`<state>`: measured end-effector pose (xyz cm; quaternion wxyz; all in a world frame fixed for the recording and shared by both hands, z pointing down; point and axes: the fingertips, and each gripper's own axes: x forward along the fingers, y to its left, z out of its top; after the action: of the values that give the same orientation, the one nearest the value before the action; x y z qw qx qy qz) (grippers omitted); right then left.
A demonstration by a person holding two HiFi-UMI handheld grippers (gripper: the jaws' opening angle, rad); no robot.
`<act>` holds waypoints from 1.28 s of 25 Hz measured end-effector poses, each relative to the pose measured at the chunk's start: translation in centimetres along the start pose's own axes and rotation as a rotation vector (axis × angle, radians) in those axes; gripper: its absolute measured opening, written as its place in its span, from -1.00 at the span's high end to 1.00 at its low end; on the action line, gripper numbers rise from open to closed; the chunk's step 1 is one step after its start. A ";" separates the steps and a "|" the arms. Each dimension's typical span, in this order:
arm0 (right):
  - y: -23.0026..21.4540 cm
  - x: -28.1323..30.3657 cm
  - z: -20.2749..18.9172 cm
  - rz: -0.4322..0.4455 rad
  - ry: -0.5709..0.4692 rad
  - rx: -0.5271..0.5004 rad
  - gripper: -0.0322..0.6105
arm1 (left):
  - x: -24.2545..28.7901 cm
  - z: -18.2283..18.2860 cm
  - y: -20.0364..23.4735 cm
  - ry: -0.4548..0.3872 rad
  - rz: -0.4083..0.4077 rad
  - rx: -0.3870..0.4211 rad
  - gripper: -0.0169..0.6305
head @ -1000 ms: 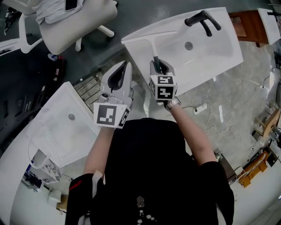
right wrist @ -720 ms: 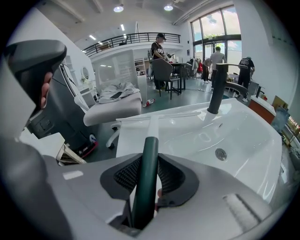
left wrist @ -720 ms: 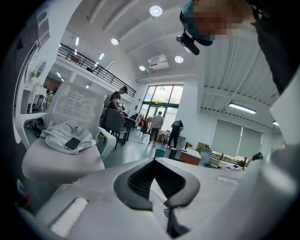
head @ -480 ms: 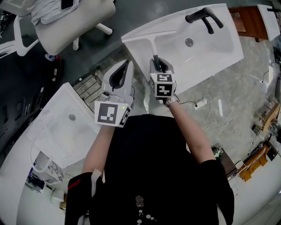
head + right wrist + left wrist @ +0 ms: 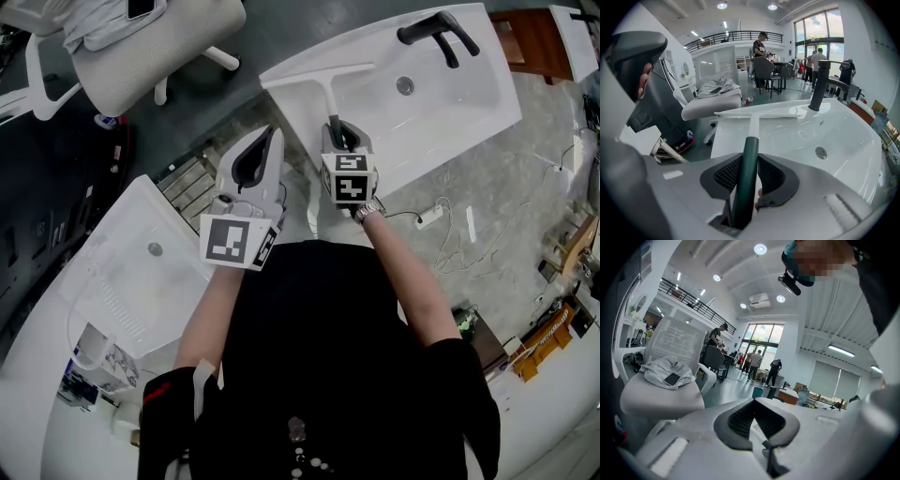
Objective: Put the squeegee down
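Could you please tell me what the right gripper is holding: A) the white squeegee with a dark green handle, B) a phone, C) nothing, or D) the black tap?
A: in the right gripper view, the fingers of the right gripper press on the dark green handle of the white squeegee.

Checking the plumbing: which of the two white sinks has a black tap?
The far sink, under the squeegee; its tap is black. The near sink shows none.

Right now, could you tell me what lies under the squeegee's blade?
Under the blade of the squeegee lies the rim of the white sink; the strip beneath is covered, so contact cannot be judged.
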<state>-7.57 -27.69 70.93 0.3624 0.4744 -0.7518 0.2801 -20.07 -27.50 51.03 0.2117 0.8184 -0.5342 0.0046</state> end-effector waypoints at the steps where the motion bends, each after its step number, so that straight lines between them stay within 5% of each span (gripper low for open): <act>1: 0.0 0.1 -0.1 -0.002 0.003 -0.001 0.59 | -0.1 0.0 0.0 0.001 -0.002 0.000 0.94; 16: 0.5 0.3 -0.2 0.028 0.005 -0.037 0.55 | -0.5 -0.4 0.0 0.002 -0.014 -0.021 0.94; 25: 0.8 -0.3 -0.9 0.079 0.015 -0.028 0.34 | -1.1 -0.1 -0.1 -0.009 0.003 -0.015 0.94; 32: -0.4 -2.1 -0.6 0.081 -0.024 0.014 0.51 | -1.5 -0.2 -2.0 -0.018 0.012 0.004 0.94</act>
<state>-6.39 -26.31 69.58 0.3381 0.4495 -0.7727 0.2942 -18.93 -25.49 50.15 0.2054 0.8157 -0.5408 -0.0003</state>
